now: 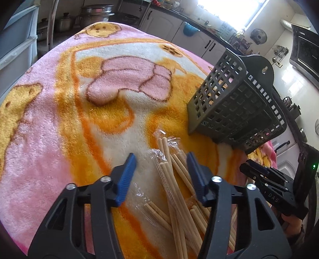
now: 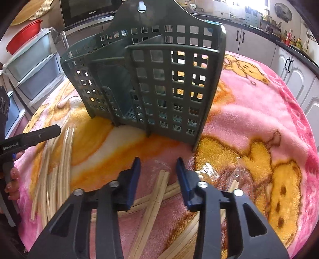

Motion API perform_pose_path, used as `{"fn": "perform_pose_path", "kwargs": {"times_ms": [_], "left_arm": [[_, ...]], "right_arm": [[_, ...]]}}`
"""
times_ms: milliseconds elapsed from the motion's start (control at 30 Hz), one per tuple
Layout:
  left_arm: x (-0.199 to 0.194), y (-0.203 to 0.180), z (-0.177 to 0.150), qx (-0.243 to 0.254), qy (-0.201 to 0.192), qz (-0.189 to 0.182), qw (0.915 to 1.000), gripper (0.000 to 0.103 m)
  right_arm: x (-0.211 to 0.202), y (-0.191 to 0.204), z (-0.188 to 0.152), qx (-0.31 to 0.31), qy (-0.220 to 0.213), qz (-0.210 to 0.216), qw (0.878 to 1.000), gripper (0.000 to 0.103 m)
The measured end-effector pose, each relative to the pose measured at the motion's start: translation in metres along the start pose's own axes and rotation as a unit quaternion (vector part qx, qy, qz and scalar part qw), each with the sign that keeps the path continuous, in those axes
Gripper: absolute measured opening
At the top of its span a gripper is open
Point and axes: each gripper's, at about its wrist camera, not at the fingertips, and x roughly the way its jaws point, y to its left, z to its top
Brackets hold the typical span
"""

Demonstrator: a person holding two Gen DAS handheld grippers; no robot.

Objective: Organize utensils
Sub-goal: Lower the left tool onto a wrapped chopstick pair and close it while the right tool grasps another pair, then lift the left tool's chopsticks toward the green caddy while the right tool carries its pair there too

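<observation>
A dark green slotted utensil holder (image 1: 235, 103) stands on a pink and orange blanket; in the right wrist view it (image 2: 151, 79) is straight ahead with its compartments showing. My left gripper (image 1: 161, 157) is open above a heap of wooden chopsticks (image 1: 175, 179), some in clear wrappers. My right gripper (image 2: 158, 161) is open above a pair of chopsticks (image 2: 159, 189), nothing between its pads. More chopsticks (image 2: 57, 163) lie to the left, below the left gripper's finger (image 2: 35, 137). The right gripper also shows in the left wrist view (image 1: 251, 167).
The blanket (image 1: 59, 119) covers a rounded table. Clear empty wrappers (image 2: 233, 173) lie at the right. Kitchen cabinets (image 2: 295, 75), a microwave (image 2: 89, 10), plastic drawers (image 2: 33, 65) and pots (image 1: 93, 16) ring the table.
</observation>
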Motion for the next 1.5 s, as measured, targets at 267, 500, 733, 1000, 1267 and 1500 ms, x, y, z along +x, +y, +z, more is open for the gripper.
{"fn": "perform_pose_path", "kwargs": {"times_ms": [267,500,733,1000,1267,1500], "left_arm": [[-0.002,0.011,0.003,-0.013,-0.004,-0.001,0.9999,0.017],[-0.015,0.011,0.003,-0.007,-0.013,-0.010,0.9998,0.006],[-0.042,0.005,0.007,0.004,-0.042,-0.030,0.9986,0.004],[-0.072,-0.019,0.015,0.032,-0.075,-0.056,0.9951,0.003],[-0.099,-0.060,0.024,0.073,-0.105,-0.095,0.9872,0.003],[-0.116,-0.087,0.033,0.101,-0.130,-0.122,0.9788,0.003]], "right_arm": [[-0.008,-0.006,-0.002,0.002,-0.011,0.011,1.000,0.017],[-0.027,0.002,0.002,0.002,-0.040,0.034,0.999,0.016],[-0.056,0.009,0.009,0.003,-0.075,0.081,0.994,0.008],[-0.093,0.030,0.018,-0.022,-0.113,0.116,0.987,0.007],[-0.132,0.032,0.027,-0.031,-0.167,0.128,0.977,0.006],[-0.166,0.022,0.033,-0.026,-0.216,0.120,0.969,0.006]]}}
